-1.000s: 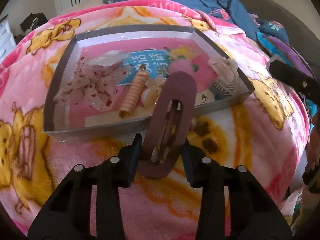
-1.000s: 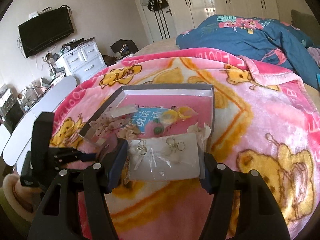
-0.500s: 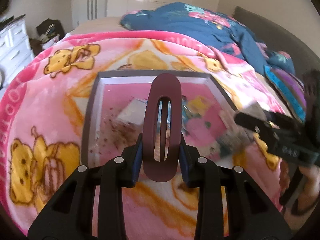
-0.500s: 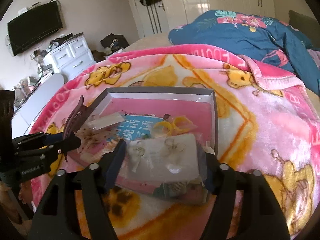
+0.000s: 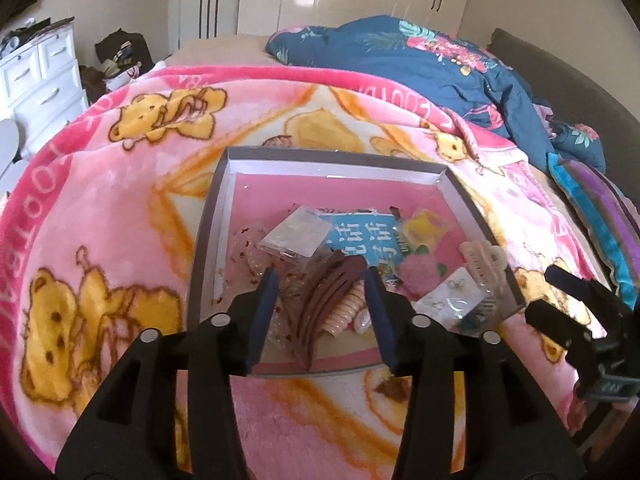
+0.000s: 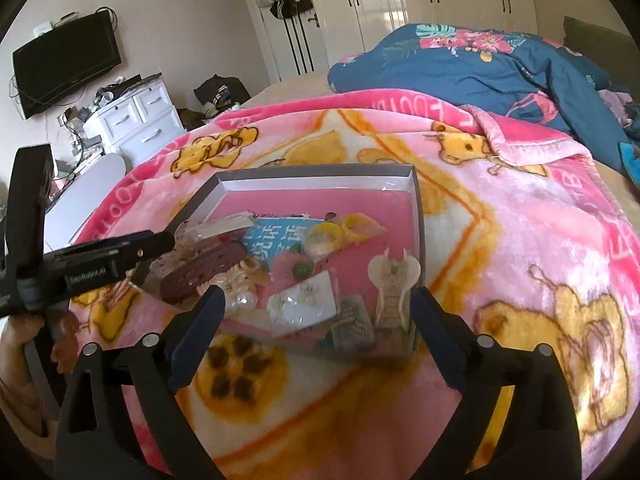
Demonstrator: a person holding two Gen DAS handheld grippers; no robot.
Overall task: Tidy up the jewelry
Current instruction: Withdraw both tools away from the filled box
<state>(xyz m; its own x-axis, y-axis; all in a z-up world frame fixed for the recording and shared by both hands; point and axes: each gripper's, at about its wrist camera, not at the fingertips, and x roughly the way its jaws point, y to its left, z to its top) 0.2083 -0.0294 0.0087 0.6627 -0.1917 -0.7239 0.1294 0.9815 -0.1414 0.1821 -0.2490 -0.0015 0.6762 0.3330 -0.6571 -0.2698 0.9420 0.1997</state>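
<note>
A grey-rimmed tray [image 5: 336, 160] with a pink floor lies on the pink bear blanket [image 5: 100, 208]. My left gripper [image 5: 320, 276] hangs over its near side, jaws opening. The maroon hair clip [image 5: 328, 308] lies on its edge in the tray below, free of the pads. My right gripper [image 6: 318, 296] stands wide and is still opening. The clear earring bag [image 6: 304, 304] rests in the tray [image 6: 316, 172] beneath it, untouched. The right wrist view shows the left gripper [image 6: 120, 252] above the maroon clip [image 6: 204, 272].
The tray also holds a cream claw clip [image 6: 394, 280], yellow rings [image 6: 332, 232], a blue card [image 5: 360, 240], a pink pompom [image 5: 416, 272] and a peach spiral tie [image 5: 346, 312]. A blue floral duvet [image 5: 420, 64] lies behind. A white dresser [image 6: 136, 120] stands left.
The left gripper carried the maroon clip over the tray and let it go. The right gripper brought the earring bag over the tray, opened wide and dropped it there.
</note>
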